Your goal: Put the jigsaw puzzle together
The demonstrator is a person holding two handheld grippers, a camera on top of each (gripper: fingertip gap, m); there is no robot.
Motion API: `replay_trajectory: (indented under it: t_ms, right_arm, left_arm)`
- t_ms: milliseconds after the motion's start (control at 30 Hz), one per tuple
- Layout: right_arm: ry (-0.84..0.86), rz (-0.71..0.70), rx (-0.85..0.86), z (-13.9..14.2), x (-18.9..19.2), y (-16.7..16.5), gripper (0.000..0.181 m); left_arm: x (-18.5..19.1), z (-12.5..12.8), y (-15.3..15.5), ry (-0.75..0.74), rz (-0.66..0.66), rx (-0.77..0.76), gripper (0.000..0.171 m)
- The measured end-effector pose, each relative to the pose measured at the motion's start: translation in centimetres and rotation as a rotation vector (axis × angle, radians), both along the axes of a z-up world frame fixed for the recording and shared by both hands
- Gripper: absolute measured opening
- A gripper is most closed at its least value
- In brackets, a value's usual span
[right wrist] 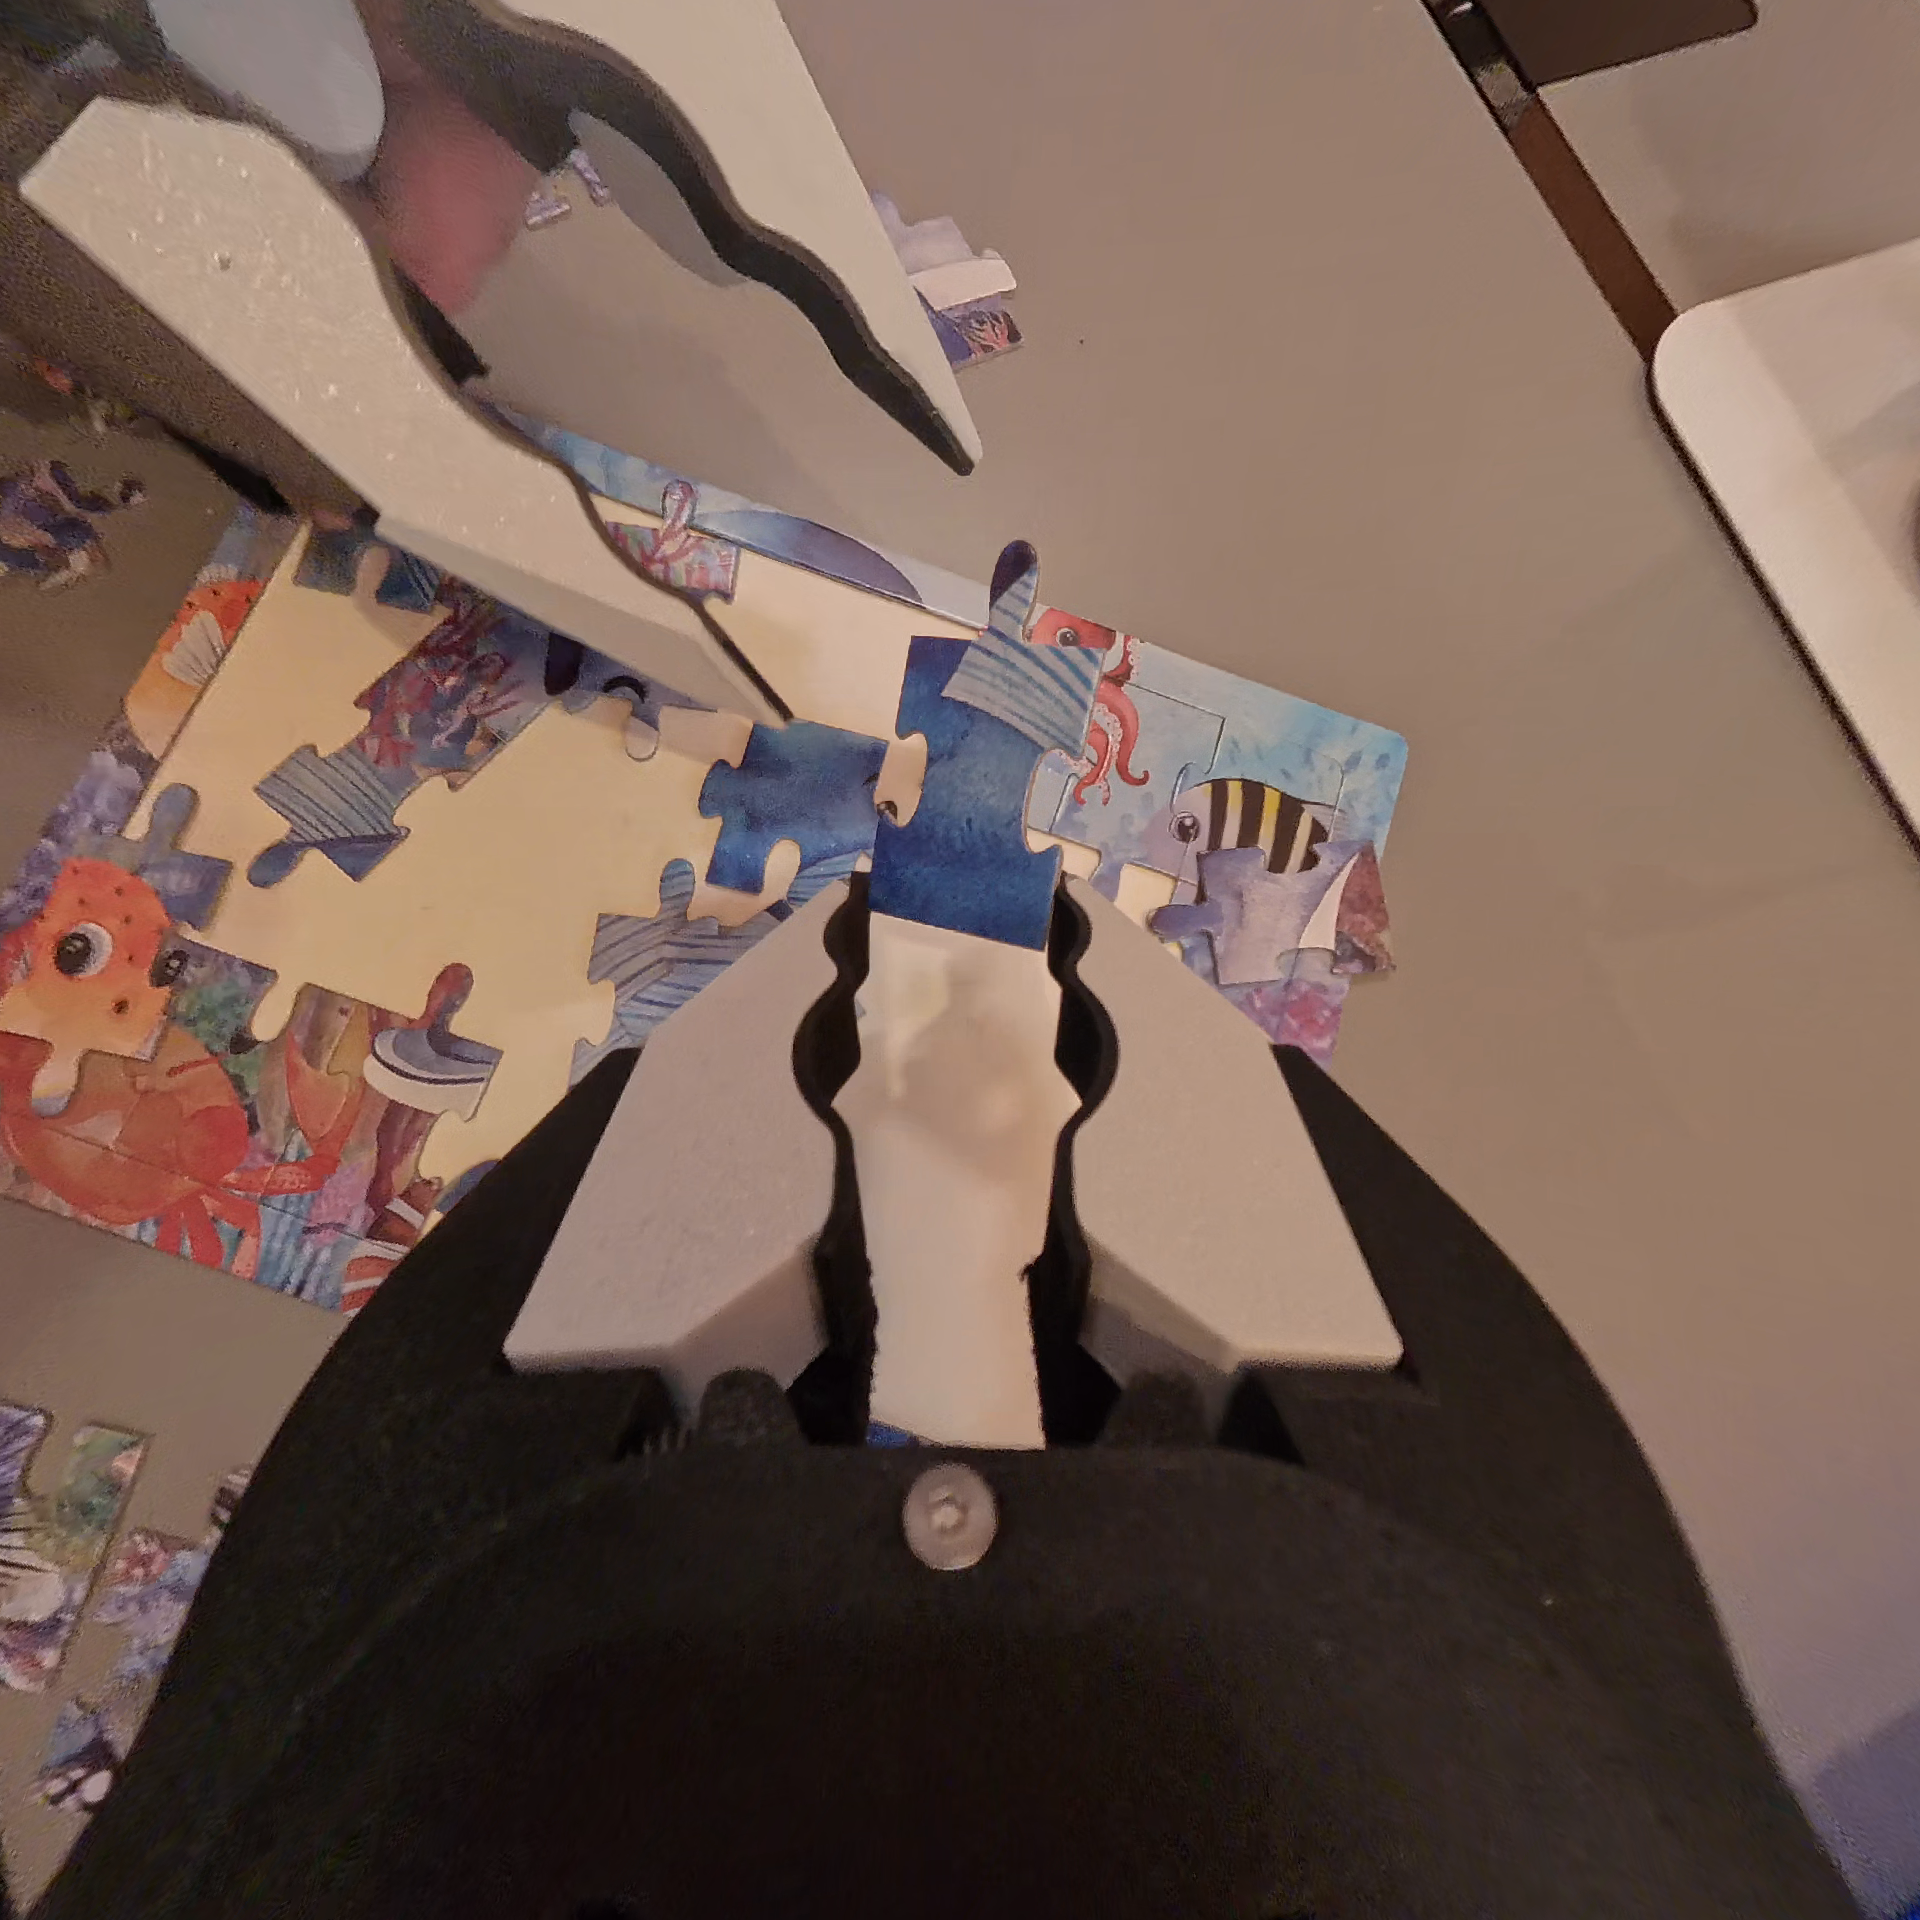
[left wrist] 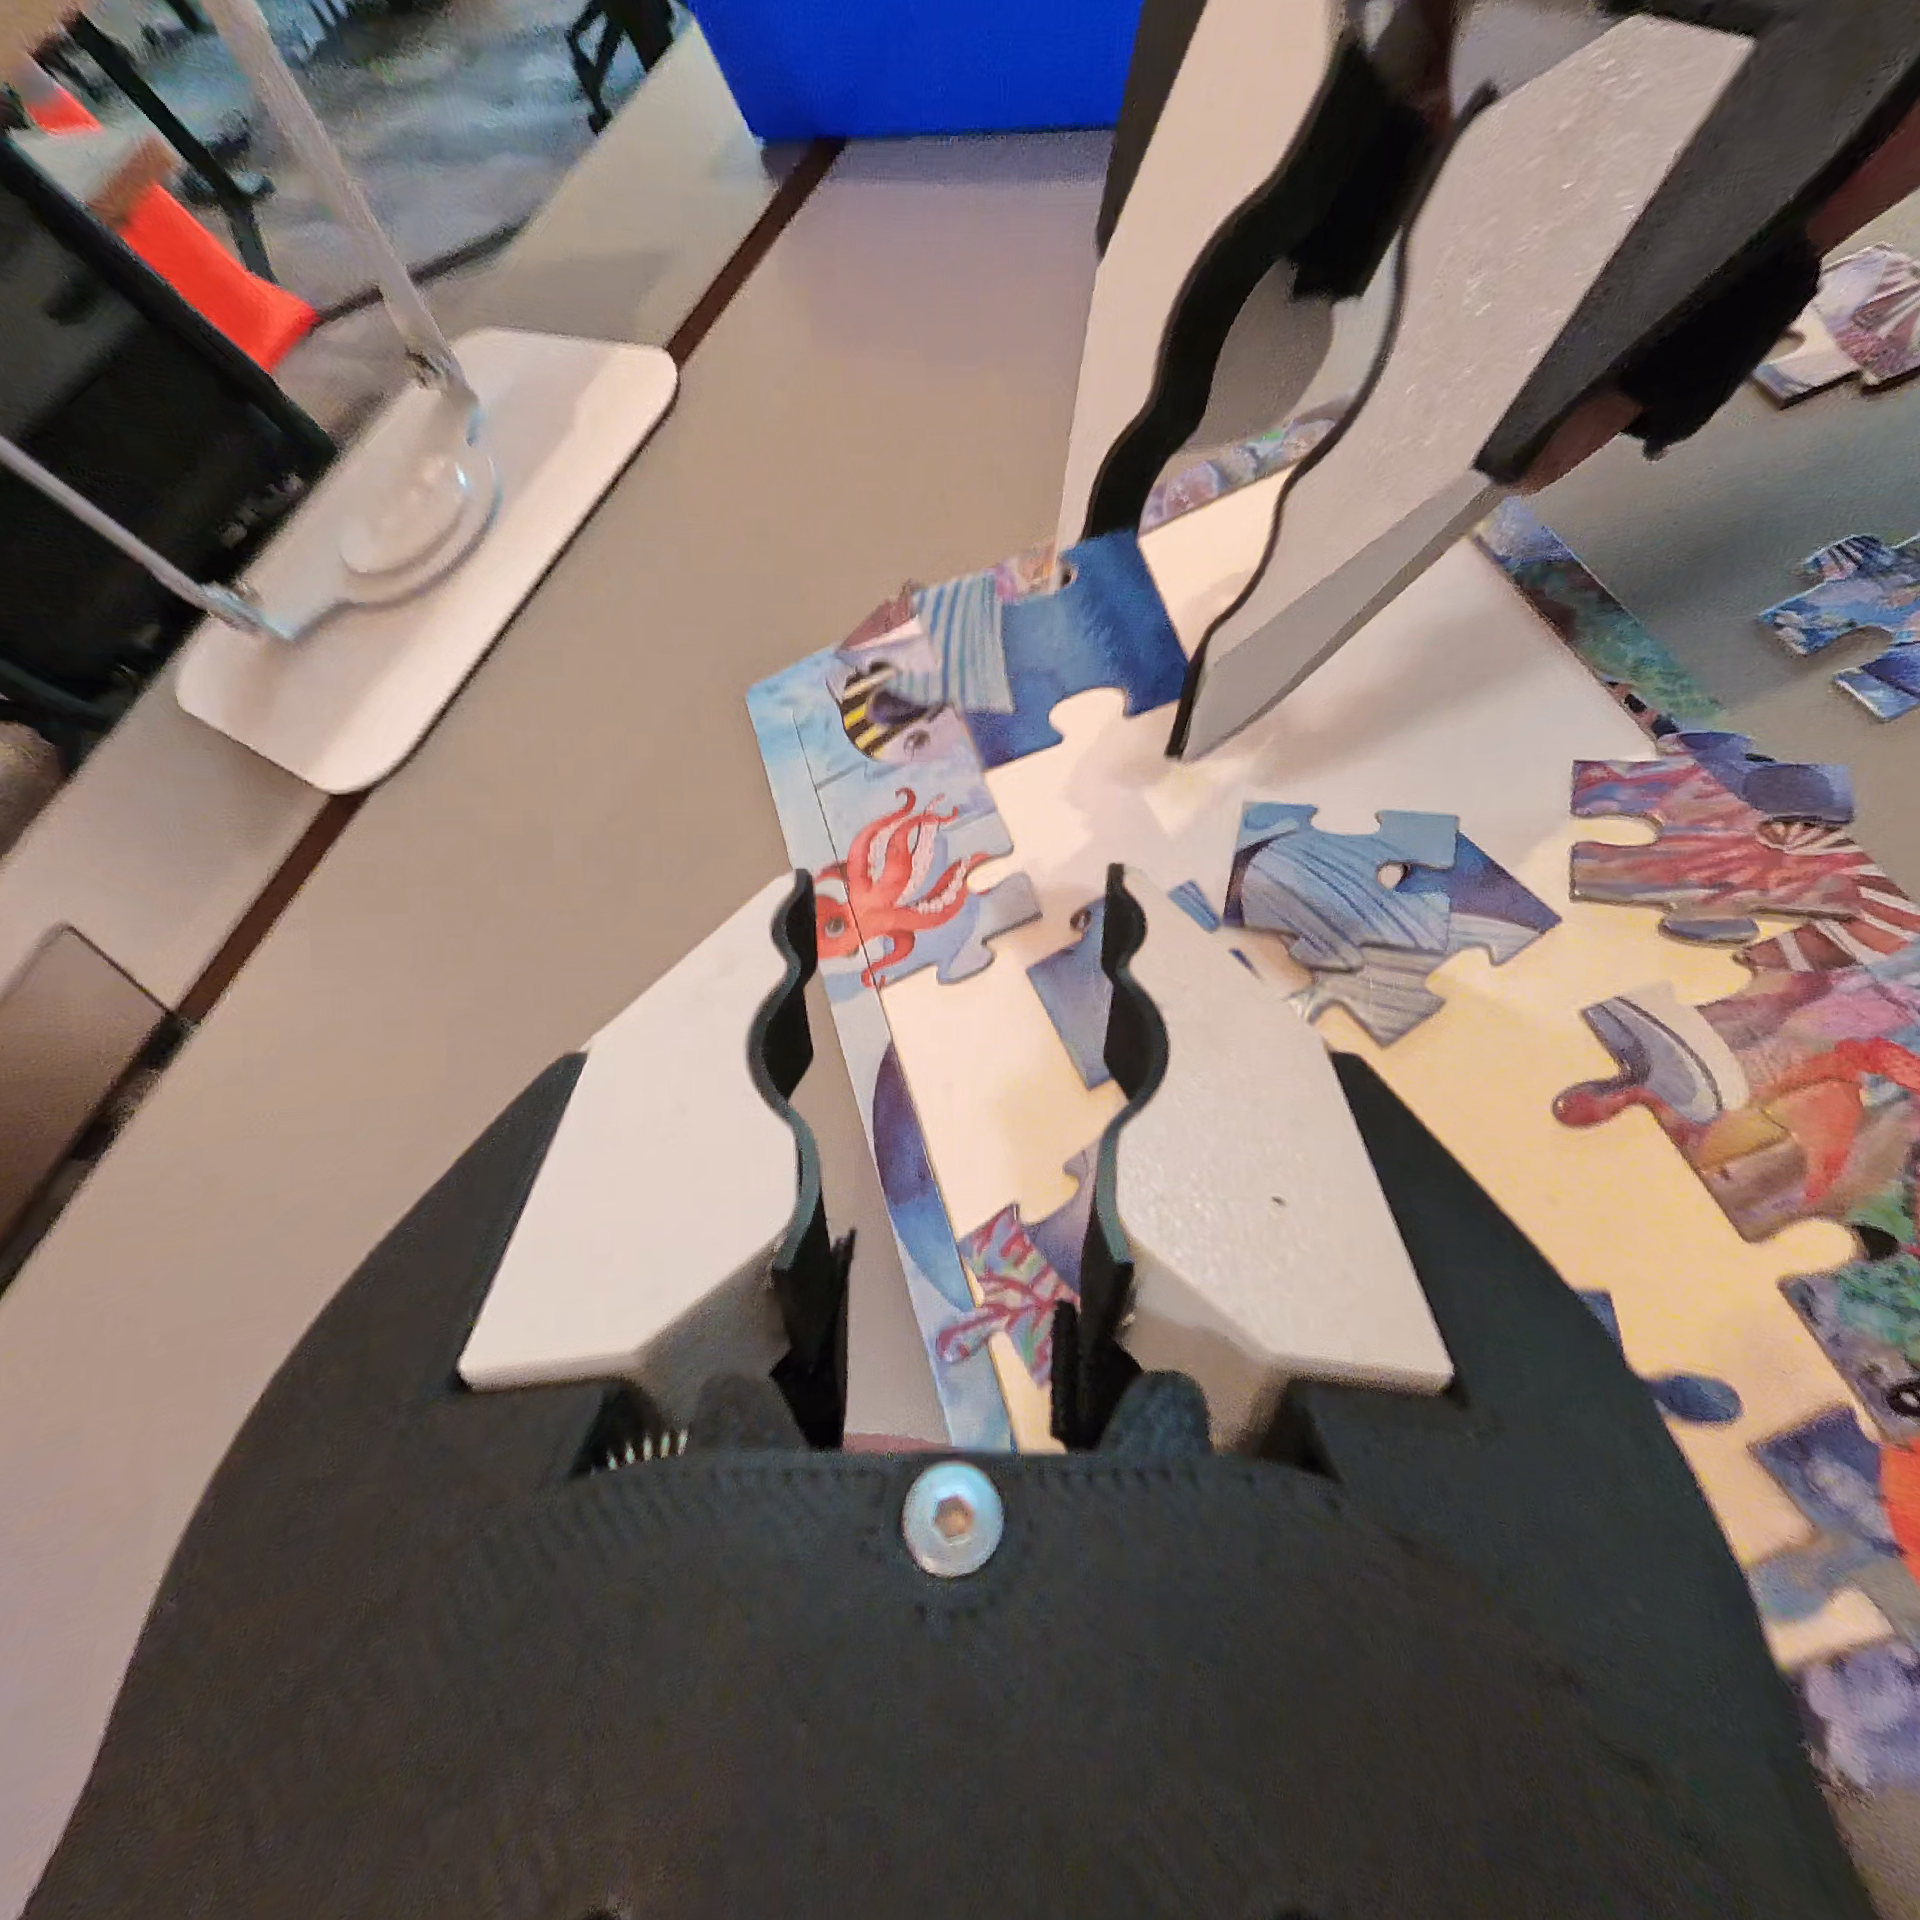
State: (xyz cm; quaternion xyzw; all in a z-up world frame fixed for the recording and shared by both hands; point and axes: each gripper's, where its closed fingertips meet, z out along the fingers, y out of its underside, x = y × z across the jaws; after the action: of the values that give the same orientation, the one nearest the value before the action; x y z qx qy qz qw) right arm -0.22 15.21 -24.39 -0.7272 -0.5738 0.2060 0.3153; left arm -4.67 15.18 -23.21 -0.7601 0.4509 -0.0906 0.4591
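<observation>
The right gripper (right wrist: 956,894) has two white, grainy fingers with wavy black foam on the inside, and they sit in a rough black plastic body with one shiny screw. Its fingers are part way apart, and a dark blue puzzle piece (right wrist: 971,800) of flat card sits at their tips, with bumps and dips along its edges and a pale striped bit at its far end. I cannot tell if the tips pinch the piece or just touch it. In the left wrist view the same piece (left wrist: 1081,639) lies past the left gripper (left wrist: 956,894), under the tips of the right gripper coming down from above. The left gripper looks the same as the other one, and its two fingers are apart with nothing between them, low over the puzzle tray (left wrist: 1039,1101). The tray is a flat cream board with a painted sea border. Just ahead of the left gripper's tips is a piece with a red octopus (left wrist: 894,904), and farther on is a piece with a fish with yellow and black stripes (left wrist: 878,712). To the right of the left gripper lies one loose blue striped piece (left wrist: 1361,935) on the bare cream board. The orange fish (right wrist: 94,935) is far to the left of the right gripper. The table (left wrist: 540,935) is smooth and grey. Far to the left of the left gripper stands one white flat stand base (left wrist: 520,488) with rounded corners. A blue box (left wrist: 914,62) is far ahead.
</observation>
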Motion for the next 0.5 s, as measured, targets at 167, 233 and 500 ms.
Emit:
replay_trajectory:
  t_ms: [167, 233, 500]
  right_arm:
    - [0.14, -0.024, -0.19, 0.8, -0.4, -0.5, 0.033]
    - [0.167, -0.039, -0.23, 1.0, -0.4, -0.4, 0.032]
    - [0.156, -0.058, -0.252, 0.4, -0.4, -0.4, 0.032]
  left_arm:
    - [1.4, 0.9, 0.8, 0.035, 0.013, 0.155, 0.067]
    - [1.8, 1.1, 0.9, 0.05, 0.017, 0.189, 0.071]
    - [2.5, 0.8, 0.4, 0.104, -0.019, 0.223, 0.056]
